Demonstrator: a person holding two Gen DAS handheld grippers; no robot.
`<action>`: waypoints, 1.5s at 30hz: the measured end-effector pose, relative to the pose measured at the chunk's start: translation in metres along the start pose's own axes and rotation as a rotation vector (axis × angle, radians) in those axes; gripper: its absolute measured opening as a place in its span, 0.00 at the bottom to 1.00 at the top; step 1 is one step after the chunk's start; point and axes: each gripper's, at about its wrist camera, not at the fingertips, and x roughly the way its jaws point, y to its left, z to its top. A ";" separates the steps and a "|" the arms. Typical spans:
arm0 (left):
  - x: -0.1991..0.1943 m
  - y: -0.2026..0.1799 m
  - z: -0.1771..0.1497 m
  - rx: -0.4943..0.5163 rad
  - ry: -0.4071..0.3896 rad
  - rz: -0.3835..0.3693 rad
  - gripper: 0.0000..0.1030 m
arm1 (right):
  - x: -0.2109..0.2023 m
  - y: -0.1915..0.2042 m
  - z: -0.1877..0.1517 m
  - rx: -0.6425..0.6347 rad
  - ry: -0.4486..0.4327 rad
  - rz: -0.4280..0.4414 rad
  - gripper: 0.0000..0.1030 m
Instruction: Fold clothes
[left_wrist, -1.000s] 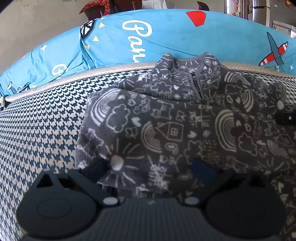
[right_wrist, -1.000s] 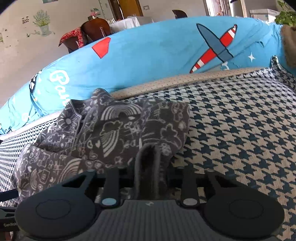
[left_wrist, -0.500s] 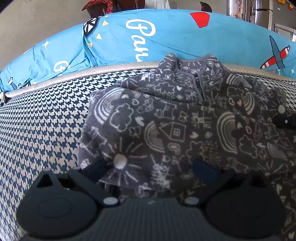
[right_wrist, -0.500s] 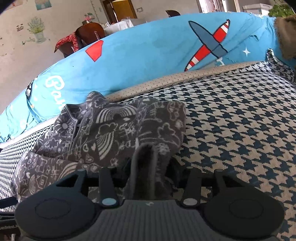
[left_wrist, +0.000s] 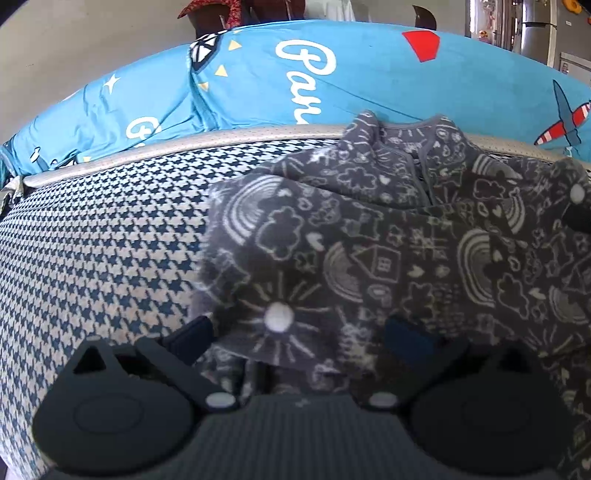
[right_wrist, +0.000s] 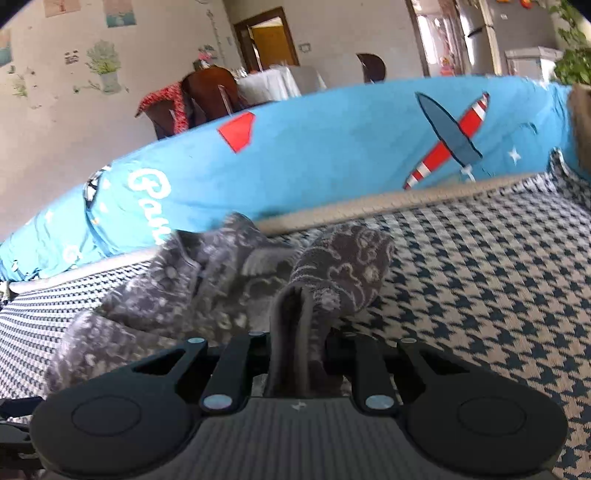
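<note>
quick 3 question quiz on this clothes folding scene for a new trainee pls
1. True or false: the grey patterned fleece jacket lies on a plain white sheet.
2. What sits between the jaws of the right gripper?
A. a fold of the jacket
B. a corner of the blue cushion
C. nothing
3. Fill in: behind the jacket runs a long blue cushion printed with red striped ____.

Key
1. False; it lies on a houndstooth cover.
2. A; the jaws are closing on that fold.
3. Planes.
</note>
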 end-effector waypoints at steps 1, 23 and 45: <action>-0.001 0.003 0.000 -0.005 0.000 0.002 1.00 | -0.003 0.005 0.001 -0.008 -0.009 0.004 0.17; -0.020 0.123 0.000 -0.256 -0.032 0.102 1.00 | -0.010 0.188 -0.011 -0.379 -0.127 0.243 0.16; -0.018 0.156 -0.009 -0.351 -0.032 0.193 1.00 | 0.026 0.226 -0.043 -0.474 0.041 0.431 0.42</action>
